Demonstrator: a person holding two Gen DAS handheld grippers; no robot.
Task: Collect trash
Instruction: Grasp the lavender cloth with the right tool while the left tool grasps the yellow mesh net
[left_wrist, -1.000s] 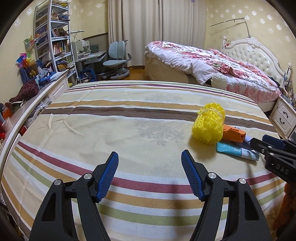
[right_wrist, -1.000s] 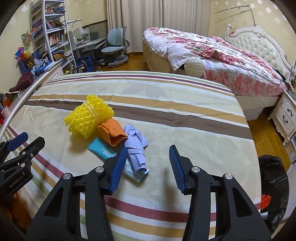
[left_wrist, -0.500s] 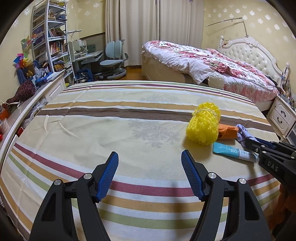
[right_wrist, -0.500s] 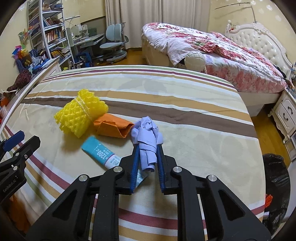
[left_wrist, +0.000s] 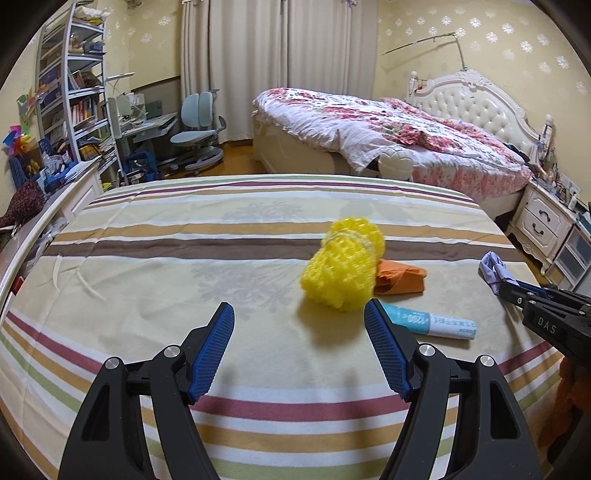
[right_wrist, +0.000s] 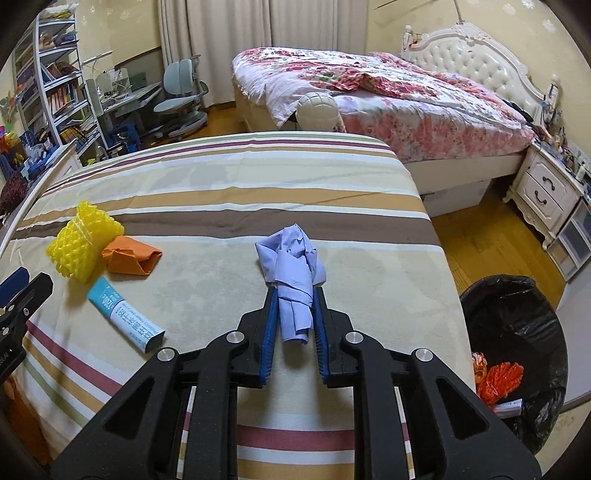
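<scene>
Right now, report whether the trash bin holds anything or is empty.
Not empty: the black-lined trash bin beside the striped bed holds orange crumpled wrappers and a paper scrap.

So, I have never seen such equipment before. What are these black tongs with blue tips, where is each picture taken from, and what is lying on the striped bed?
They are hand-held grippers, one in each of a person's hands, not a robot arm. Each carries a camera looking forward along its two fingers, so each picture is one gripper's own view.

The left gripper is open and holds nothing. The right gripper is shut on a crumpled lilac paper.

On the striped bedcover lie a yellow foam net, an orange paper touching it, and a blue and white tube. A black-lined trash bin stands on the floor beside the bed.
</scene>
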